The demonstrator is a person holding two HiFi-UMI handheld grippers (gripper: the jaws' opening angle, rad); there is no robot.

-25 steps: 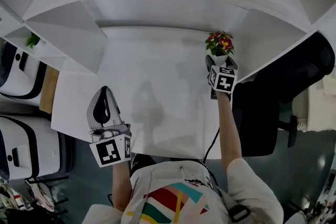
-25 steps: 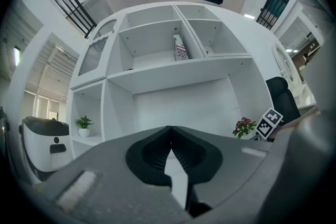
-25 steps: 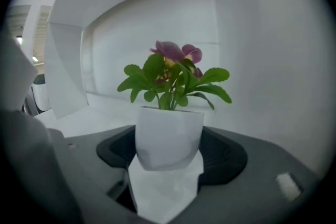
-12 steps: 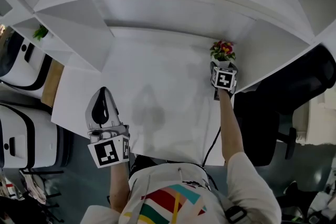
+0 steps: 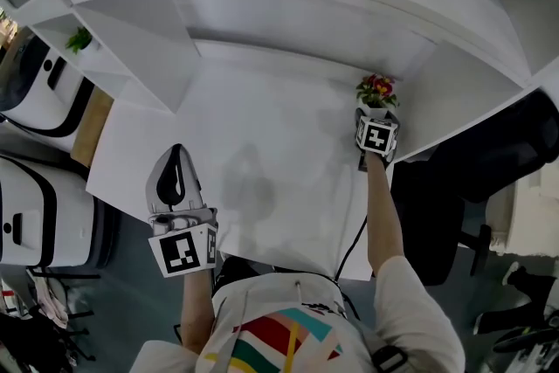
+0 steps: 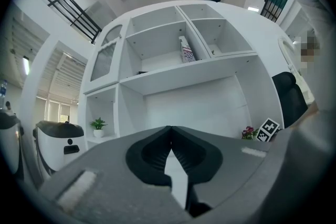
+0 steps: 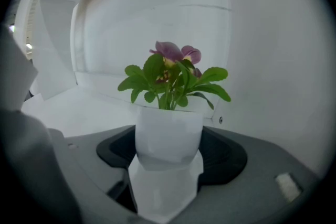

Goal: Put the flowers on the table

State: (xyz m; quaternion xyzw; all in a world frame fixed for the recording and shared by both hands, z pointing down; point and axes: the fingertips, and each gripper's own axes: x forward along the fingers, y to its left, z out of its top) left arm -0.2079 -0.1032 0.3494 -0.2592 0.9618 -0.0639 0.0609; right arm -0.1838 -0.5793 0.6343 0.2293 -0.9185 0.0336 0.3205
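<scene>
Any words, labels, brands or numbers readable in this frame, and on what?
No text reads clearly anywhere.
Cubes on the left gripper and right gripper: black-and-white square markers only, no letters.
The box on the shelf: print too small to read.
The flower pot: plain white, no label.

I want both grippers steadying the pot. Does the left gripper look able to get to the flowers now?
Probably yes, with a long reach: the table between the left gripper and the flowers is bare. The right gripper holds the pot from the near side.
</scene>
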